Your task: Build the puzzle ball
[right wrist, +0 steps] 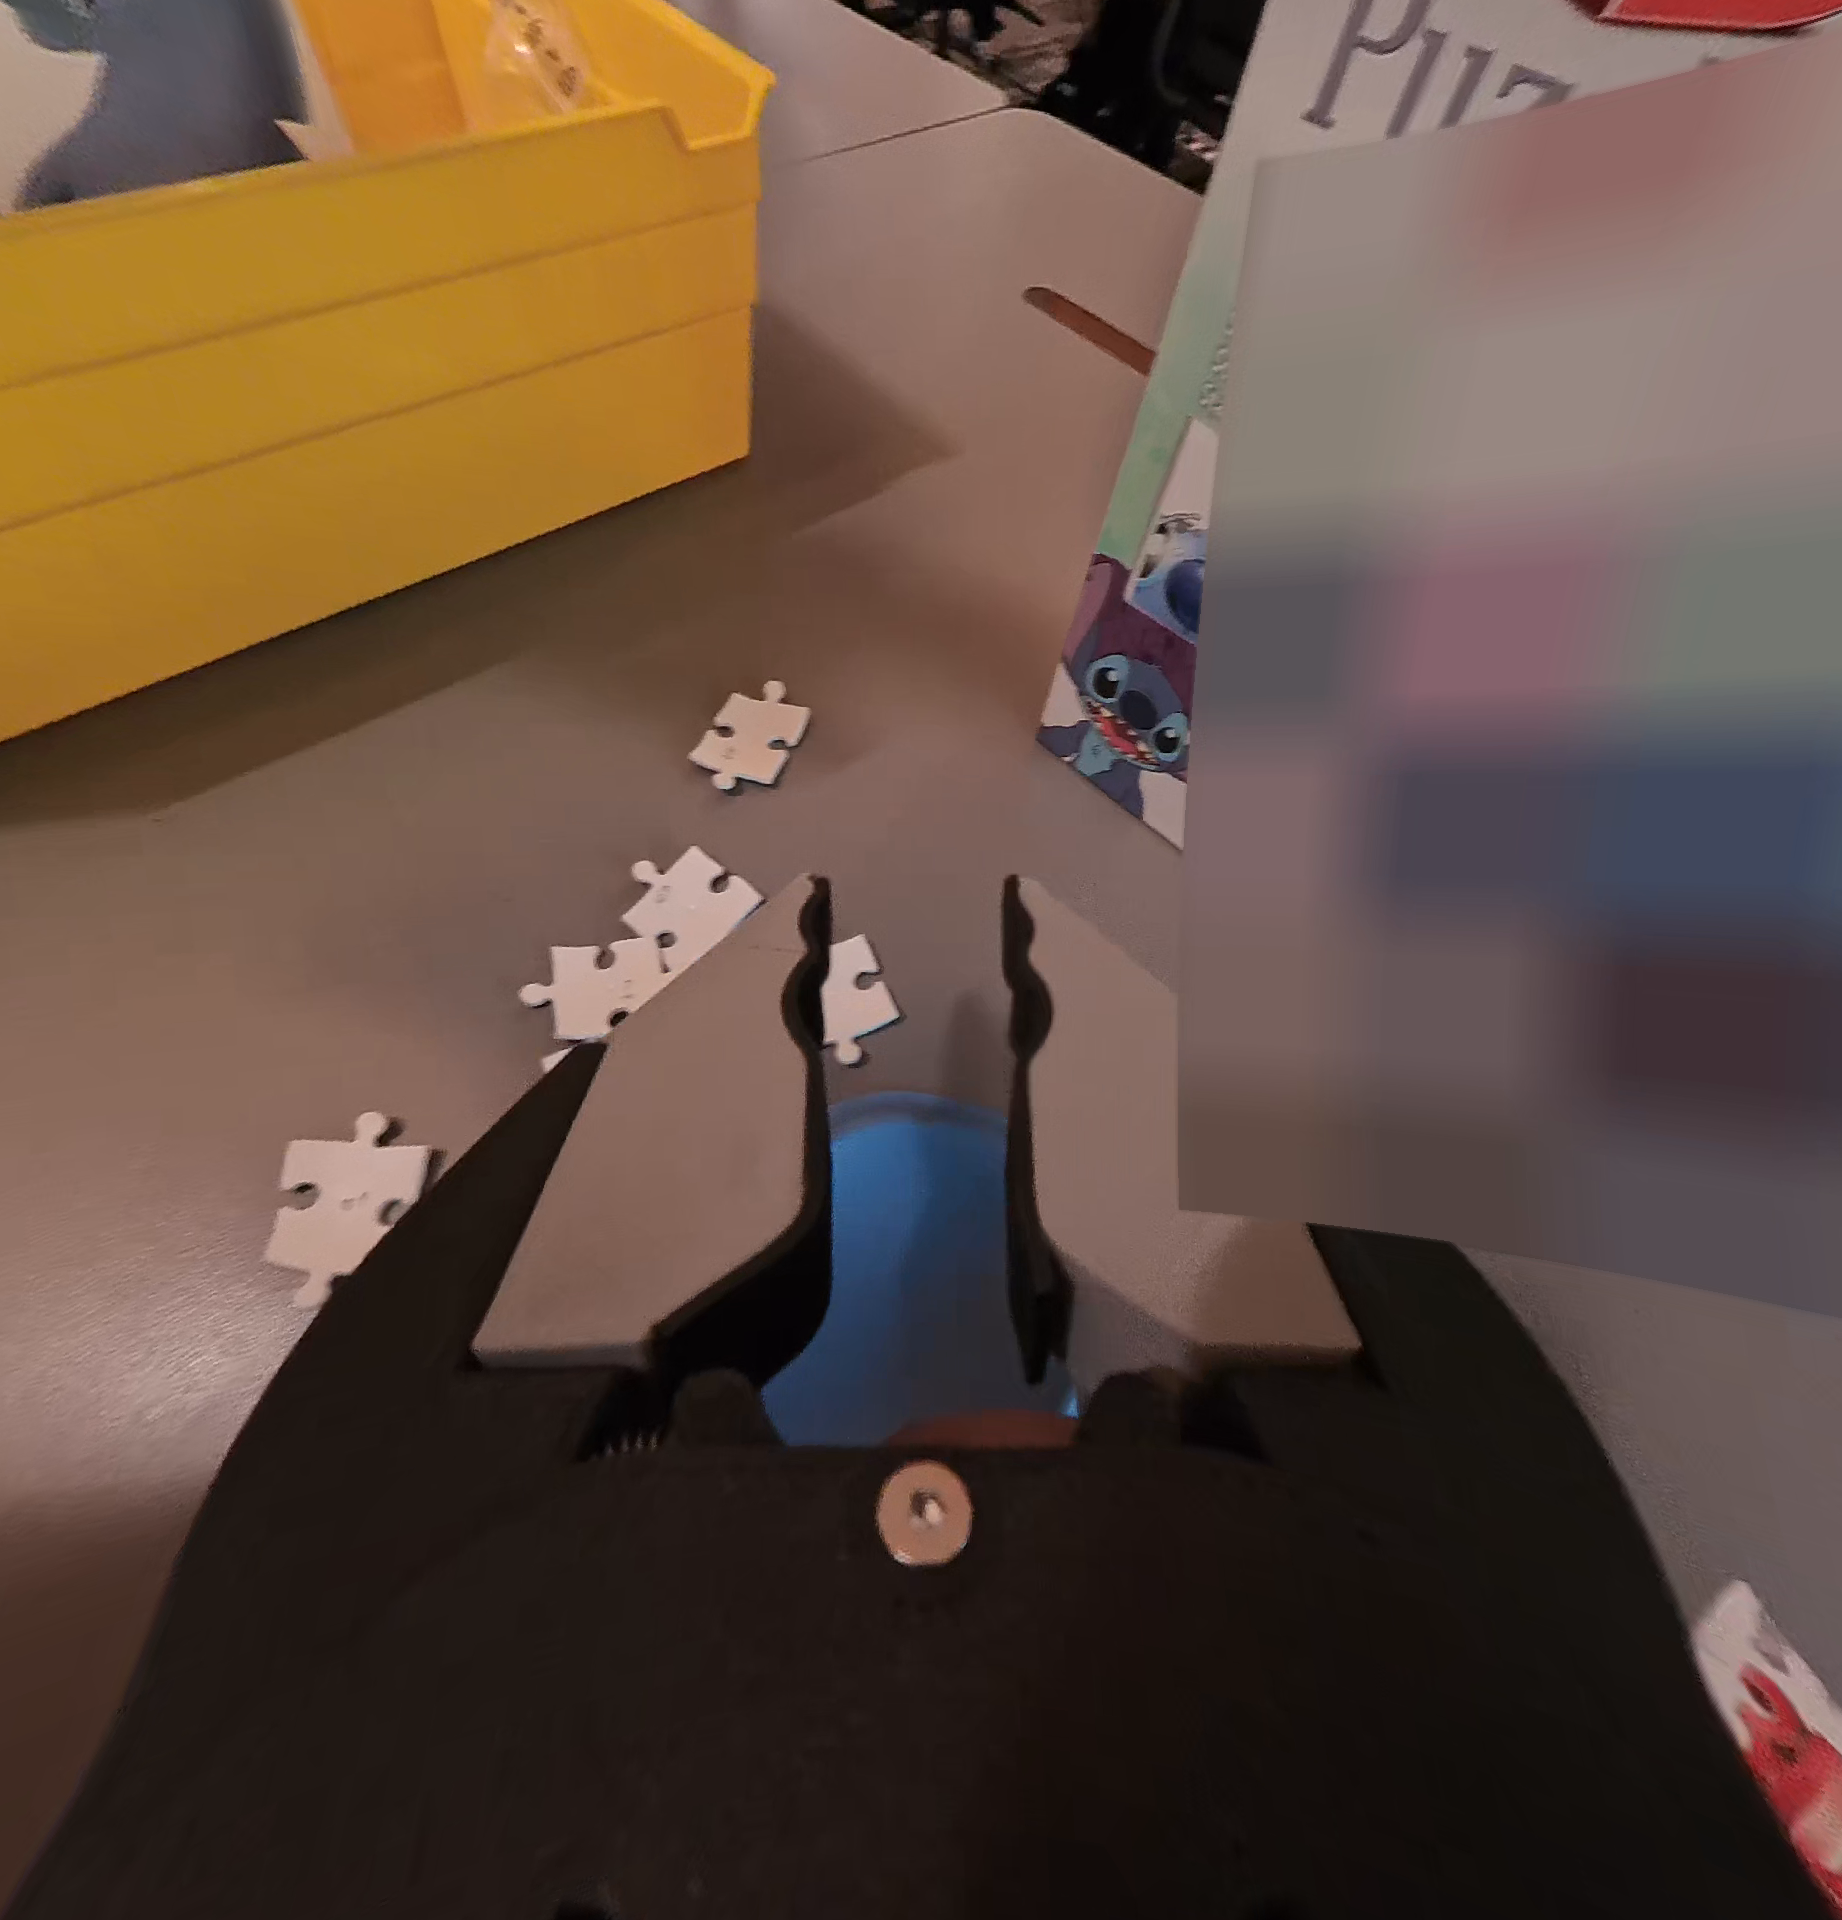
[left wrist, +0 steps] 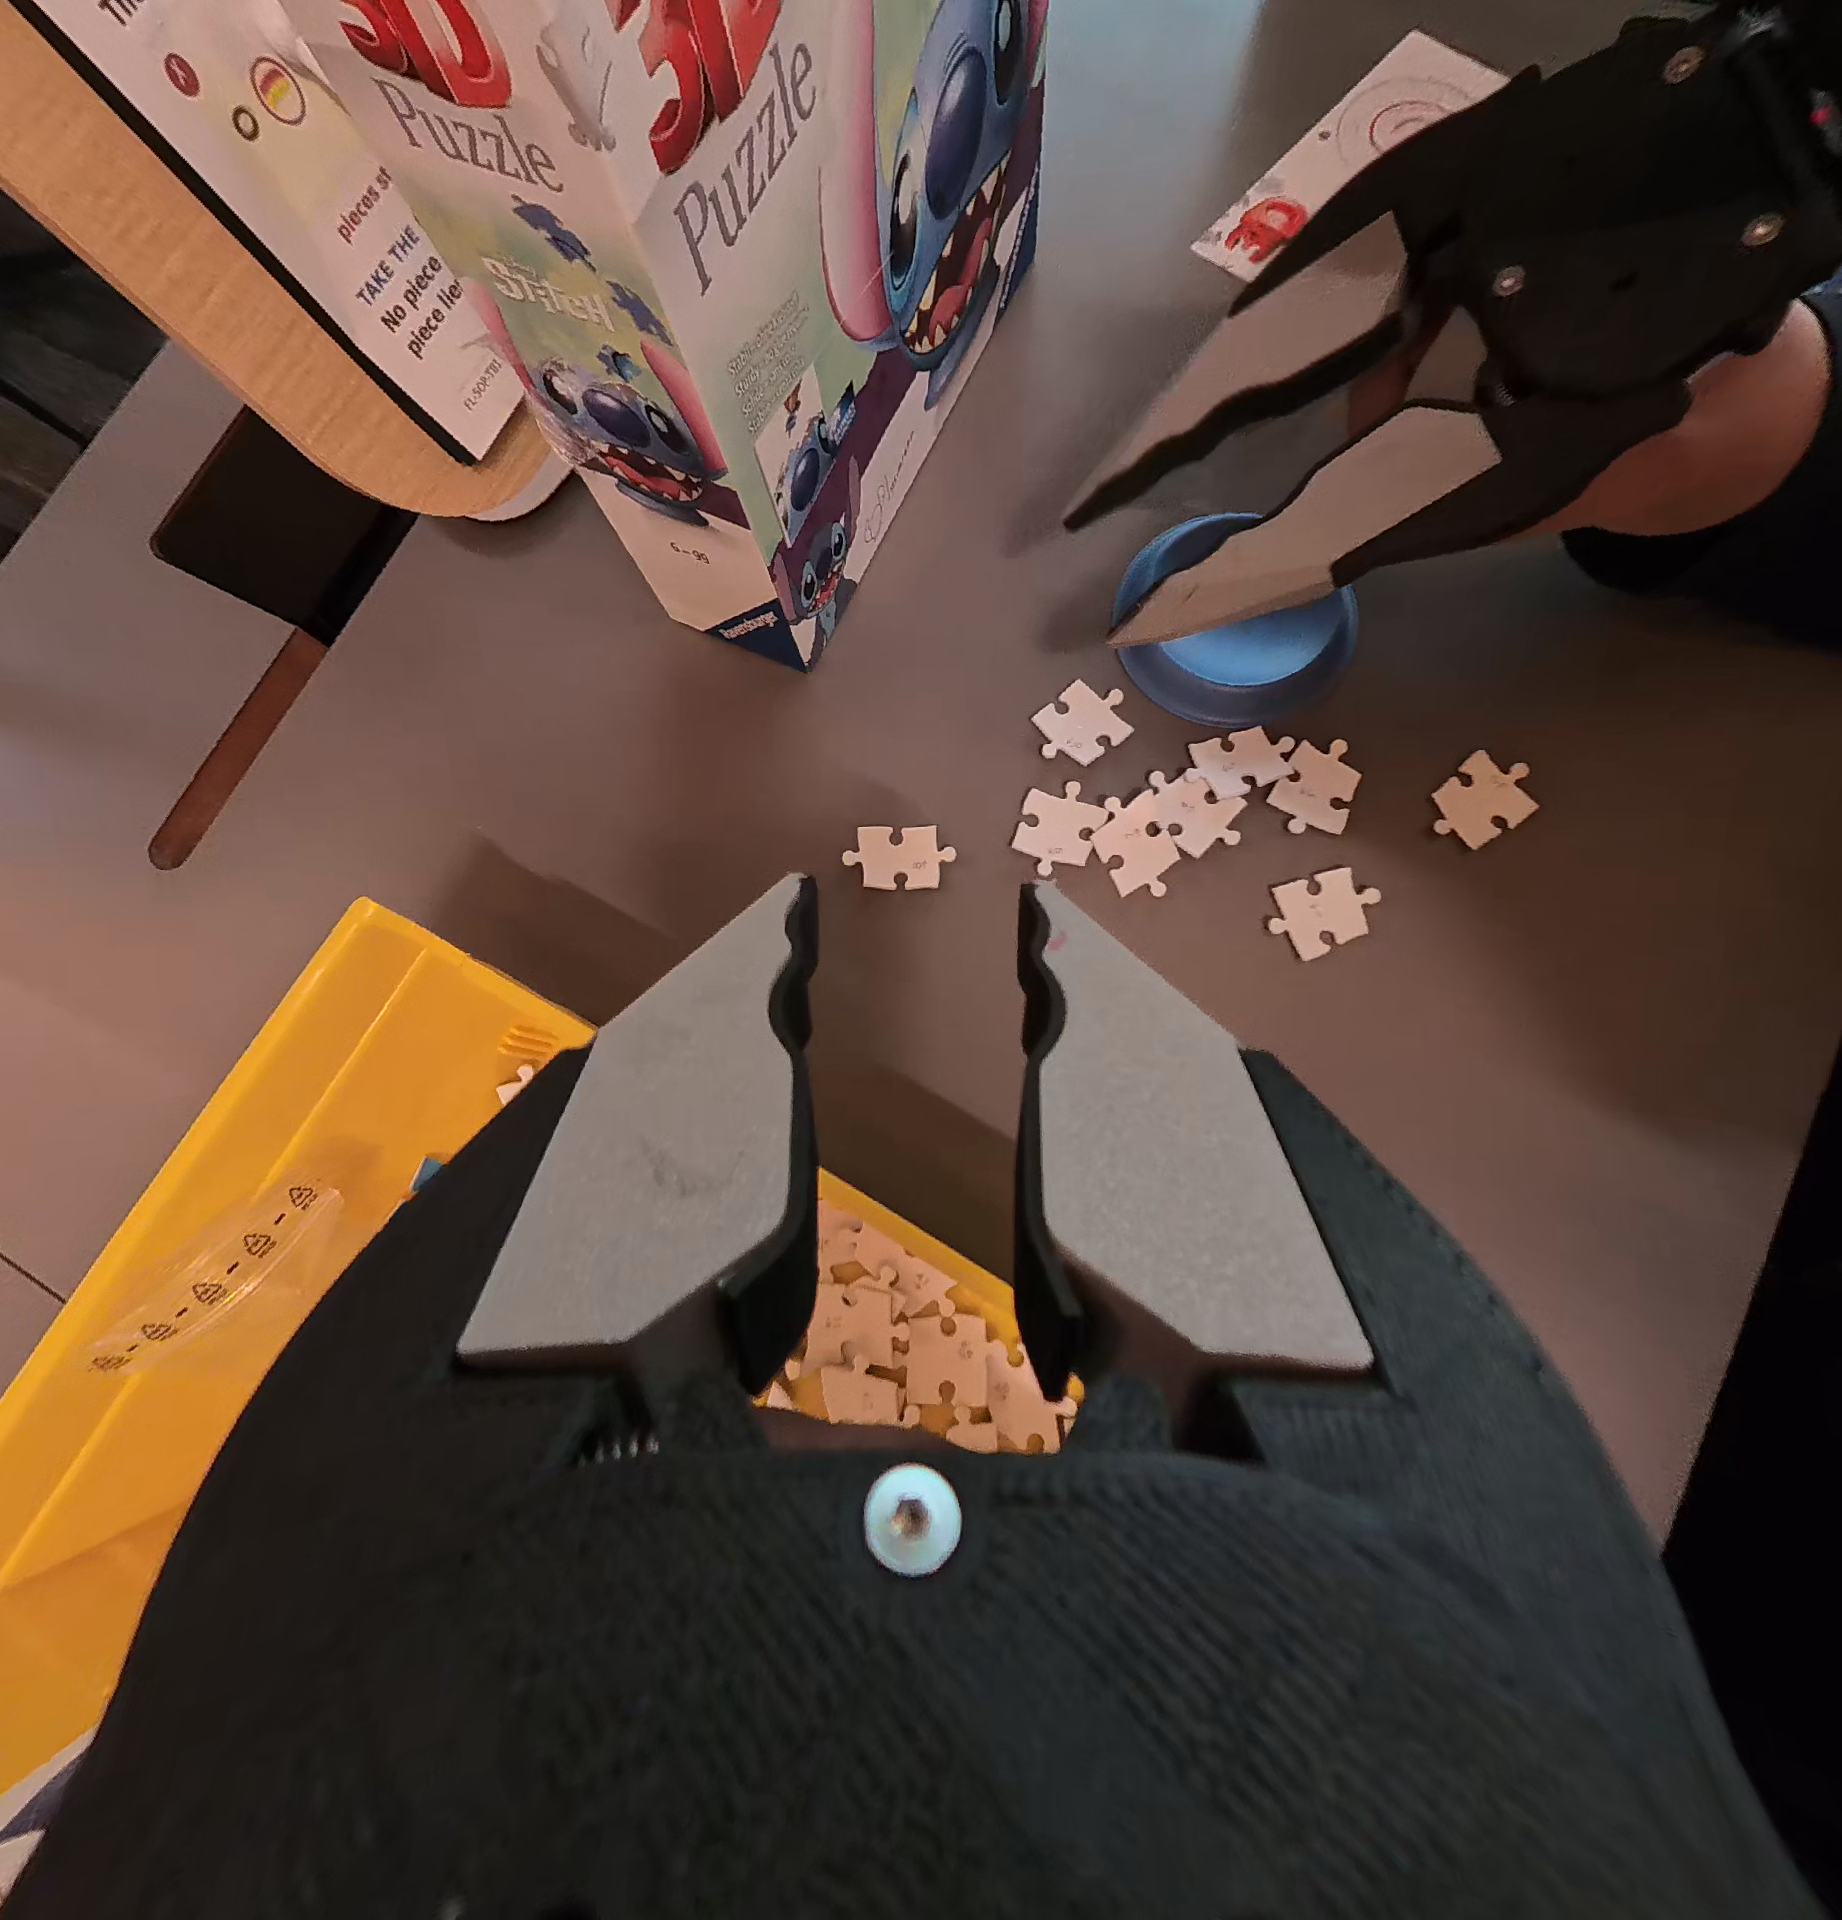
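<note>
Left gripper (left wrist: 917, 904) and right gripper (right wrist: 912, 899) agape, empty; 9 loose puzzle pieces (left wrist: 1166, 821) (white backs up), 1 blue stand (left wrist: 1249, 655).

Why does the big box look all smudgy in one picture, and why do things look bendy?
In the right wrist view the puzzle box is covered by an added blur patch, not real smudge. In the left wrist view the wide lens bends the puzzle box and table edges; the right gripper casts soft shadows.
</note>
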The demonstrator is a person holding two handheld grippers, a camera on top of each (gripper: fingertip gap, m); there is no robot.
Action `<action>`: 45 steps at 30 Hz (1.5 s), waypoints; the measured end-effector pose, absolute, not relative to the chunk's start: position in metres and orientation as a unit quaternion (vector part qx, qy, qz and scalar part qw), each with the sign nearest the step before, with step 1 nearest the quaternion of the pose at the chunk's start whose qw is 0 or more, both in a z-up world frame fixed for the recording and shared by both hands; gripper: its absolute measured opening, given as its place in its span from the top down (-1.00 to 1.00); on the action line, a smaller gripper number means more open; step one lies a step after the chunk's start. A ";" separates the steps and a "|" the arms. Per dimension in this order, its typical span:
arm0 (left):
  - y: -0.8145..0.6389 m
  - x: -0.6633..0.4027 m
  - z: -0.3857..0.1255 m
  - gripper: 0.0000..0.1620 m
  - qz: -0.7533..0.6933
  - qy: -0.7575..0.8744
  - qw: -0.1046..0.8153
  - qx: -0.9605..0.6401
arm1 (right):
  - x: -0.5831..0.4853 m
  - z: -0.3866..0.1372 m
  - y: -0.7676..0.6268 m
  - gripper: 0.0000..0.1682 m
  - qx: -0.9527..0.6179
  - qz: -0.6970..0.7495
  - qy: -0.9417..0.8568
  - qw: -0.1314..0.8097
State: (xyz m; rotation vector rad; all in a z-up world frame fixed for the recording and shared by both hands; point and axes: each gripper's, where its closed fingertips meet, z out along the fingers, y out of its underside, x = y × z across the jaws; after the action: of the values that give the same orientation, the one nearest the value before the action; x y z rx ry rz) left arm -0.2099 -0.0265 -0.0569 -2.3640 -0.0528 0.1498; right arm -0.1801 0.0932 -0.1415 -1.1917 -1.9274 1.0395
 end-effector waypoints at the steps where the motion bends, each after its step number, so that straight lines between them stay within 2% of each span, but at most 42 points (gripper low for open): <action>1: -0.027 -0.210 -0.058 0.55 0.060 -0.021 0.374 -0.925 | -0.179 -0.143 0.090 0.70 -0.450 0.400 -0.737 0.308; 8: -0.027 -0.211 -0.059 0.55 0.062 -0.021 0.371 -0.926 | -0.158 -0.154 0.048 0.91 -0.363 0.423 -0.799 0.227; 11: -0.028 -0.209 -0.056 0.54 0.067 -0.015 0.372 -0.926 | -0.154 -0.163 0.037 1.00 -0.327 0.392 -0.829 0.229; 21: -0.028 -0.192 -0.048 0.51 0.064 0.019 0.380 -0.922 | -0.161 -0.194 0.021 1.00 -0.332 0.286 -0.881 0.179; 29: -0.030 -0.188 -0.040 0.49 0.057 0.020 0.395 -0.917 | -0.194 -0.199 0.016 1.00 -0.336 0.262 -0.881 0.206; 34: -0.035 -0.190 -0.034 0.48 0.065 0.020 0.401 -0.914 | -0.176 -0.166 0.006 1.00 -0.323 0.331 -0.874 0.150; 41: -0.034 -0.189 -0.036 0.48 0.063 0.021 0.397 -0.915 | -0.145 -0.188 0.012 1.00 -0.289 0.272 -0.913 0.097; 45: -0.032 -0.188 -0.040 0.47 0.066 0.026 0.390 -0.918 | -0.162 -0.199 0.014 1.00 -0.301 0.254 -0.912 0.118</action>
State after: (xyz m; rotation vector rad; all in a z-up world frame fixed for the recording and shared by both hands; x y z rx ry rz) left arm -0.1881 -0.0321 -0.0395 -2.3335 0.0649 0.1667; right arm -0.1616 0.0143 -0.1992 -0.8791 -2.6670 0.7428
